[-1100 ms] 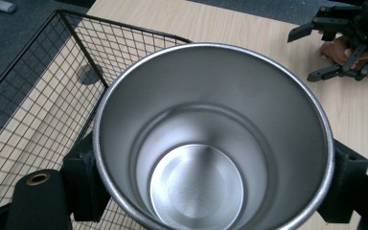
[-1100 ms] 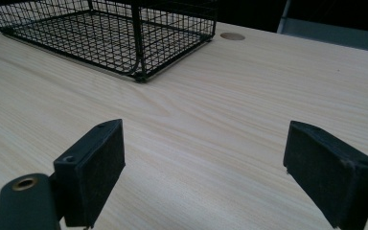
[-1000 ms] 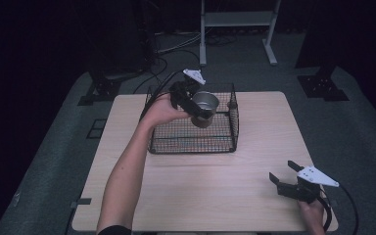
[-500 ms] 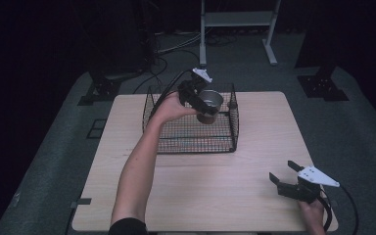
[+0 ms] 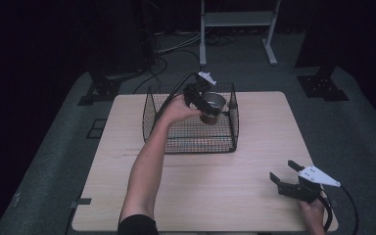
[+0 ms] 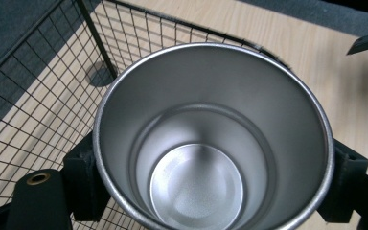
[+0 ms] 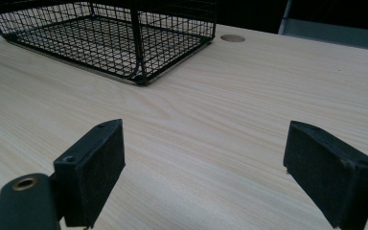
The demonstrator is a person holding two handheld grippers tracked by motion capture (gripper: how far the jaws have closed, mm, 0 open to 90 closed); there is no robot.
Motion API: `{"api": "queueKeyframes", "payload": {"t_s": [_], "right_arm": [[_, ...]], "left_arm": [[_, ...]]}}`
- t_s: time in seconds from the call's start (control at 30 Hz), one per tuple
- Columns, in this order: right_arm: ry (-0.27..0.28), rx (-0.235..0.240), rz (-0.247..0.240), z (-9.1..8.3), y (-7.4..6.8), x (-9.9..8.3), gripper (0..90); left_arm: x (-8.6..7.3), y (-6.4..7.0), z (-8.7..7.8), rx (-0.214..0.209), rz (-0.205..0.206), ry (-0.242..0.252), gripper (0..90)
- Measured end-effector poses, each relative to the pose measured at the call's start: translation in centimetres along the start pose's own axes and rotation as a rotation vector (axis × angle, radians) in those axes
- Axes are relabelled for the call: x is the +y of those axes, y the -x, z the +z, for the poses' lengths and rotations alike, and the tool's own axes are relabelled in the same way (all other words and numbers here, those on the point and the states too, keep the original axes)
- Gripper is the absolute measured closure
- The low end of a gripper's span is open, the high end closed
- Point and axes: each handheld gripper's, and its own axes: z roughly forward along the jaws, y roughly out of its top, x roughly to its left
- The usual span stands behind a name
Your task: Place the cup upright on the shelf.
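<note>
Resting near: right gripper [image 5: 288, 177] sits low on the table [image 5: 215, 196], fingers [image 7: 93, 165] wide, nothing between them.
Cup: steel cup [image 5: 213, 105] gripped by the left gripper [image 5: 203, 100] across its sides, mouth up.
Change: cup has moved rightward, farther over the basket [image 5: 191, 142].
Meaning: probably a placing into the basket; release not yet done.

high view: above, looking down on table [image 5: 191, 196]
left gripper view: close, into cup [image 6: 211, 143]
right gripper view: low, facing basket [image 7: 110, 38], upper left
shared: basket, table
</note>
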Motion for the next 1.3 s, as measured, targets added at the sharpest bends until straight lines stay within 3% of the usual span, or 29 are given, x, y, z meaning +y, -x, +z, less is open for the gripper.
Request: {"api": "queueKeyframes", "payload": {"t_s": [0.63,0.87,1.3], "right_arm": [[0.005,0.008,0.003,0.0,0.1,0.0,13.5],[0.01,0.013,0.005,0.0,0.1,0.0,13.5],[0.01,0.016,0.001,0.0,0.1,0.0,13.5]], "left_arm": [[-1.5,-1.1,3.9,0.009,-0.064,-0.028,17.6],[-2.0,-1.3,5.2,0.001,-0.08,-0.06,17.6],[-2.9,-2.0,6.9,0.028,-0.088,-0.136,17.6]]}}
